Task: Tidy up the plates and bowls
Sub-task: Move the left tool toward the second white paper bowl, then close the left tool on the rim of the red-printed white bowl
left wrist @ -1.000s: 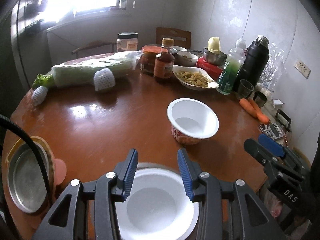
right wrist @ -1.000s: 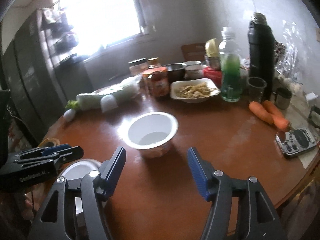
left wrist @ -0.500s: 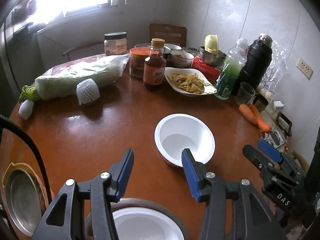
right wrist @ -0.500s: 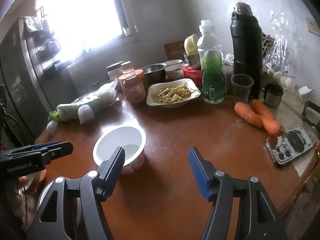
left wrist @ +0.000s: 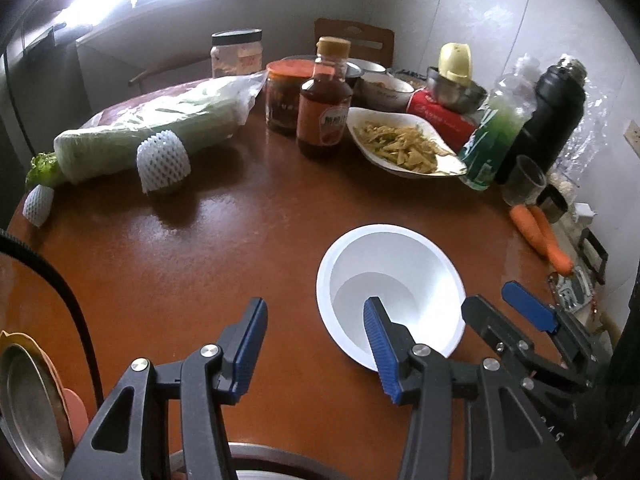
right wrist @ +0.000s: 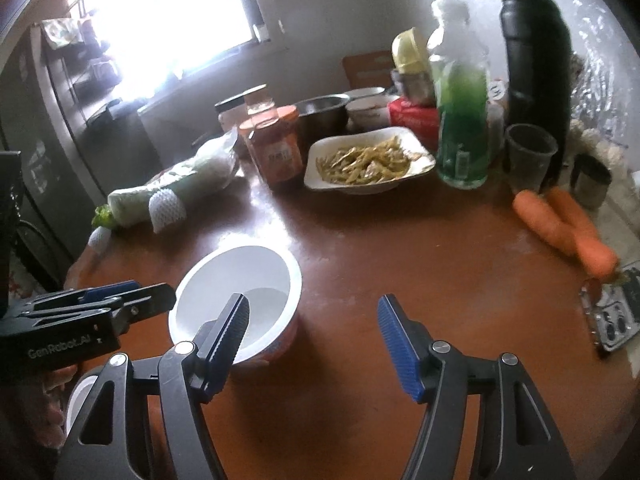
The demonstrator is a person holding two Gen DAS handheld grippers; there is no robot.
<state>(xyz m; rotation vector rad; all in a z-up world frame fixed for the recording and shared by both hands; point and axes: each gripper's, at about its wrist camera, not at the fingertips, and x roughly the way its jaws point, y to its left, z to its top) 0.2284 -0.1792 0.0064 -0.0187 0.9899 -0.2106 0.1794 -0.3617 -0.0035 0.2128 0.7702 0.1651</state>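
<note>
A white bowl (left wrist: 390, 280) with a red-printed outside stands upright on the brown round table (left wrist: 200, 260). My left gripper (left wrist: 314, 308) is open and empty. Its right finger overlaps the bowl's near-left rim in the left wrist view; contact cannot be told. In the right wrist view the same bowl (right wrist: 244, 276) lies ahead and to the left, and the left gripper (right wrist: 160, 300) reaches its left rim. My right gripper (right wrist: 312, 304) is open and empty, its left finger over the bowl's near rim. A second white dish (right wrist: 78, 396) peeks out at the lower left.
A metal plate (left wrist: 24, 412) lies at the table's left edge. Across the back stand bagged cabbage (left wrist: 160, 128), a sauce bottle (left wrist: 324, 116), a dish of food (left wrist: 404, 144), a green bottle (left wrist: 496, 136) and a black flask (left wrist: 552, 112). Carrots (left wrist: 540, 232) and a phone (right wrist: 616, 312) lie at the right.
Both grippers have moved forward and a little down to the white bowl. The white dish under the left gripper has slid out at the bottom. The left jaws stand wider than a second ago.
</note>
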